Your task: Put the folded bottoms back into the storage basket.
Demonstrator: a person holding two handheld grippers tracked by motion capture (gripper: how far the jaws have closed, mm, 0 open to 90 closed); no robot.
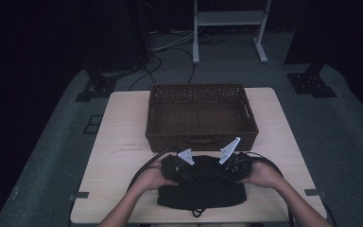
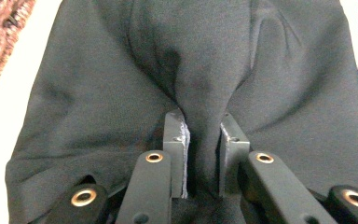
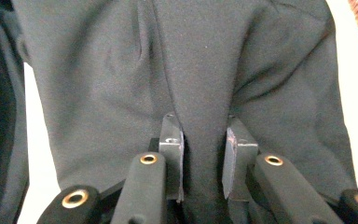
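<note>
A black folded garment point(image 1: 201, 195) lies on the light wooden table point(image 1: 118, 161) near its front edge, its upper part bunched between the two grippers. My left gripper point(image 1: 176, 166) pinches a ridge of the black cloth point(image 2: 205, 84) between its pads. My right gripper point(image 1: 234, 166) grips another fold of the same cloth point(image 3: 205, 74) from the opposite side. Both grippers sit close together just in front of the basket, each held by a hand.
A brown wicker basket point(image 1: 201, 137) stands at the middle back of the table, right behind the grippers. Its weave shows at the edge in the left gripper view point(image 2: 0, 37). Cables trail from both grippers. A white frame point(image 1: 229, 28) stands on the floor beyond.
</note>
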